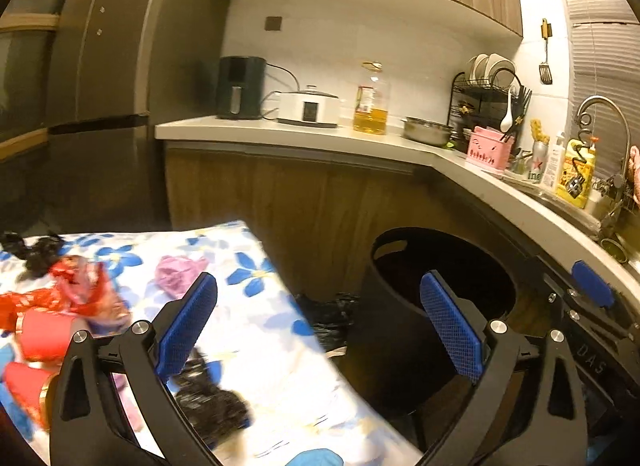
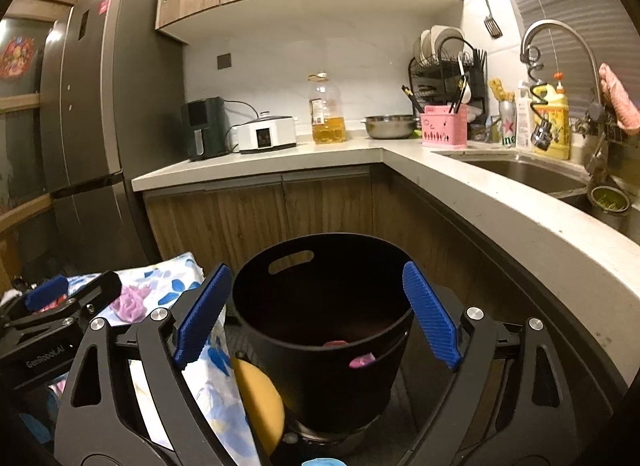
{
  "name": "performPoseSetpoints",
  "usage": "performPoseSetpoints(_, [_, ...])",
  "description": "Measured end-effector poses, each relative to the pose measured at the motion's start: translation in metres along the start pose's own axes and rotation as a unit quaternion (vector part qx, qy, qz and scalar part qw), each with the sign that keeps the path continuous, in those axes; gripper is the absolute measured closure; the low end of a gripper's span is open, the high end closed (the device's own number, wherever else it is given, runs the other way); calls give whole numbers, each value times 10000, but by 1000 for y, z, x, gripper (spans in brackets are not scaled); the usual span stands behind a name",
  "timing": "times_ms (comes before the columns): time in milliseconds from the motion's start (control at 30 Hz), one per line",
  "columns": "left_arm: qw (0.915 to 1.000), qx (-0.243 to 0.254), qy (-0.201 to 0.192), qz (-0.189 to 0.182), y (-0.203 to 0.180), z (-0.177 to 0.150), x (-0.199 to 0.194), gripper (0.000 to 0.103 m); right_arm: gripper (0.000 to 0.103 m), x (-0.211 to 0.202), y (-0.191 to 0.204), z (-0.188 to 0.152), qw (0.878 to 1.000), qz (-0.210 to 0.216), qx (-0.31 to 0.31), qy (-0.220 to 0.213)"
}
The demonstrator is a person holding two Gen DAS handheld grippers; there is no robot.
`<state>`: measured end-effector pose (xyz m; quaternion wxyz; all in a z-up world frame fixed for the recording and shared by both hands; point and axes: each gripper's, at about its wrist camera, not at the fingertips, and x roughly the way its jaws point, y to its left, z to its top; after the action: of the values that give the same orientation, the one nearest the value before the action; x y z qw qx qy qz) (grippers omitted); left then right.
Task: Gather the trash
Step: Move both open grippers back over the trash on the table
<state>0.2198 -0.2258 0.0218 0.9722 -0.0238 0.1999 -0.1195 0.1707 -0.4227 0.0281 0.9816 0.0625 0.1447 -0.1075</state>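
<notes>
- Right wrist view: round black plastic bin (image 2: 324,330) with a slot handle sits on the floor below the counter (image 2: 460,185); pink scraps (image 2: 362,360) lie inside
- right gripper (image 2: 320,314) tilts slightly down over it; jaws wide, empty
- left gripper (image 1: 320,326) likewise spread, holding nothing; crumpled red wrappers (image 1: 76,298) lie on the floral cloth (image 1: 280,338)

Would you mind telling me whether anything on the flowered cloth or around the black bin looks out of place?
Crumpled litter is strewn over the flowered cloth: a pink wad, red wrappers and black plastic. A black bag lies on the floor beside the black bin rather than in it.
</notes>
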Motion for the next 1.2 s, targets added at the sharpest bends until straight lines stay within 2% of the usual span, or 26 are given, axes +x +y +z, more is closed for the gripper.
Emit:
performPoseSetpoints(267, [9991, -107, -44, 404, 36, -20, -42, 6, 16, -31, 23, -16, 9999, 121, 55, 18])
performPoseSetpoints(600, [9946, -133, -127, 1025, 84, -50, -93, 6, 16, -55, 75, -54, 9976, 654, 10, 218])
performPoseSetpoints(933, [9862, -402, -208, 1591, 143, -77, -133, 6, 16, -41, 150, -91, 9887, 1276, -501, 610])
performPoseSetpoints(1200, [9736, -677, -142, 2176, 193, -90, -150, 6, 19, -5, 191, -104, 9828, 1441, -739, 886])
